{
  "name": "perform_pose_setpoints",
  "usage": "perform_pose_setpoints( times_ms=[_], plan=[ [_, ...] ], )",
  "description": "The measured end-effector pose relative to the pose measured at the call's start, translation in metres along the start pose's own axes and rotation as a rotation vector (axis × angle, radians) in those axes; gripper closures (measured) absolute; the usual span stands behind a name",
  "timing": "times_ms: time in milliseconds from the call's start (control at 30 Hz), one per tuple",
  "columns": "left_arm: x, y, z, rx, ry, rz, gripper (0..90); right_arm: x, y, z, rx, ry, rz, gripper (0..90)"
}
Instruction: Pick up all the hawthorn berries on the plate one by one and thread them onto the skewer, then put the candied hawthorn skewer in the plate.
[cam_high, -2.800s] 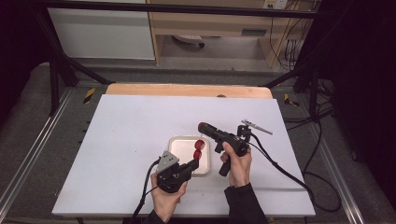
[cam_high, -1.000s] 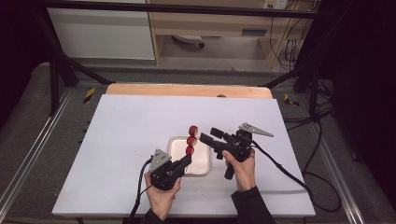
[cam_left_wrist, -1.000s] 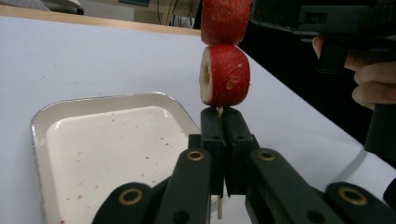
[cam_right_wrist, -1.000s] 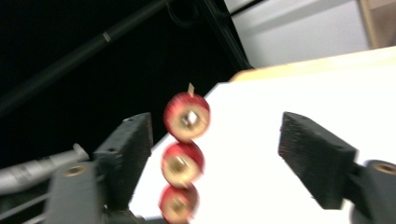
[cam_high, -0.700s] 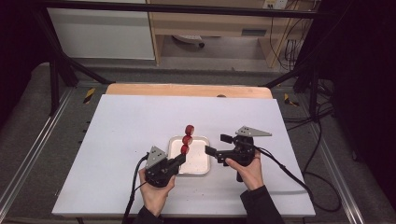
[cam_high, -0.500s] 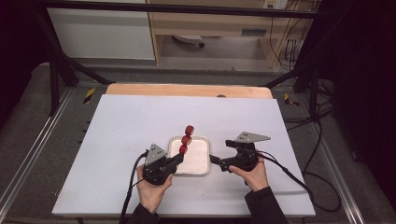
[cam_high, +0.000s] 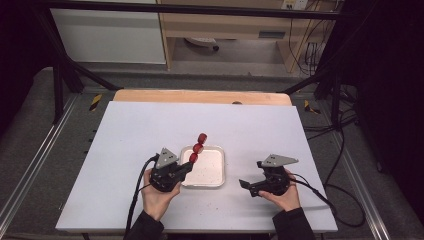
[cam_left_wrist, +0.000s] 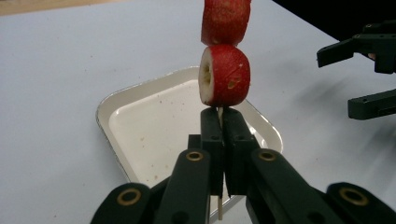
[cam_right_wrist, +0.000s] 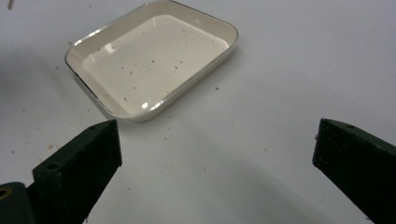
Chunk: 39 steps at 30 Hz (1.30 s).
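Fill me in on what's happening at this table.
A person works with a gripper in each hand. The left gripper is shut on a thin wooden skewer strung with round red fruit pieces, held tilted above a shallow white rectangular tray on the white table. The right gripper, its jaws just opened wide with nothing between them, is low over the table to the right of the tray.

red fruit slices (cam_high: 198, 148), cream tray (cam_high: 214, 177) — speckled

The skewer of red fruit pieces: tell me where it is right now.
The skewer is clamped in the left gripper, rising tilted over the tray's left edge in the high view.
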<state>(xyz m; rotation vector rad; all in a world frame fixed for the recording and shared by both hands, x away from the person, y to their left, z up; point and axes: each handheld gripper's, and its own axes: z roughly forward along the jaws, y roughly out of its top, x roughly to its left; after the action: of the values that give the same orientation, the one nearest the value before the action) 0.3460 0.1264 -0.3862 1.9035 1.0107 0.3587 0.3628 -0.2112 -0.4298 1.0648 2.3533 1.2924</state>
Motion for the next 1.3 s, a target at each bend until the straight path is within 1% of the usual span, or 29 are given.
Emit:
perform_pose_setpoints(
  times_ms=[67,100,200,267,300,367,500,633,733,800,867,933,967,1067,1167,1267,1300],
  plan=[
    [0.002,0.002,0.001,0.014,0.005,0.009,88.1,-0.003,-0.005,-0.003,0.008,-0.012,-0.006,1.7],
    [0.003,0.002,0.002,0.025,0.007,0.016,88.1,-0.004,-0.007,-0.004,0.009,-0.018,-0.002,1.7],
    [0.005,0.006,0.004,0.047,0.01,0.018,88.0,-0.007,-0.014,-0.006,0.01,-0.023,0.006,1.7],
    [0.006,0.007,0.006,0.066,0.015,0.024,88.1,-0.009,-0.017,-0.008,0.021,-0.031,0.01,1.4],
    [0.007,0.008,0.008,0.075,0.015,0.026,88.0,-0.01,-0.018,-0.008,0.028,-0.039,-0.001,1.3],
    [0.008,0.009,0.011,0.094,0.017,0.029,88.0,-0.01,-0.021,-0.009,0.031,-0.04,-0.002,1.3],
    [0.011,0.011,0.019,0.137,0.025,0.023,88.0,-0.012,-0.025,-0.011,0.039,-0.049,0.006,1.4],
    [0.015,0.013,0.03,0.192,0.039,0.019,88.0,-0.014,-0.028,-0.013,0.048,-0.055,-0.002,1.4],
    [0.017,0.012,0.039,0.225,0.058,0.023,88.1,-0.014,-0.029,-0.014,0.053,-0.055,-0.003,1.4],
    [0.017,0.012,0.044,0.249,0.061,0.021,88.1,-0.014,-0.03,-0.015,0.051,-0.055,-0.006,1.4],
    [0.018,0.011,0.049,0.268,0.066,0.016,88.1,-0.015,-0.032,-0.017,0.051,-0.056,0.003,1.4],
    [0.017,0.01,0.054,0.286,0.079,0.013,88.1,-0.017,-0.033,-0.018,0.05,-0.057,0.012,1.5],
    [0.016,0.009,0.055,0.298,0.086,0.02,88.1,-0.017,-0.033,-0.018,0.047,-0.058,0.018,1.5],
    [0.013,0.007,0.059,0.341,0.095,0.021,88.1,-0.018,-0.034,-0.019,0.051,-0.058,0.013,1.5],
    [0.011,0.005,0.062,0.367,0.104,0.027,88.1,-0.017,-0.034,-0.017,0.056,-0.054,0.013,1.5],
    [0.009,0.002,0.066,0.383,0.12,0.045,88.1,-0.017,-0.034,-0.016,0.063,-0.054,0.012,1.5],
    [0.008,0.001,0.067,0.391,0.125,0.042,88.1,-0.017,-0.035,-0.016,0.063,-0.055,0.012,1.5]
  ],
)
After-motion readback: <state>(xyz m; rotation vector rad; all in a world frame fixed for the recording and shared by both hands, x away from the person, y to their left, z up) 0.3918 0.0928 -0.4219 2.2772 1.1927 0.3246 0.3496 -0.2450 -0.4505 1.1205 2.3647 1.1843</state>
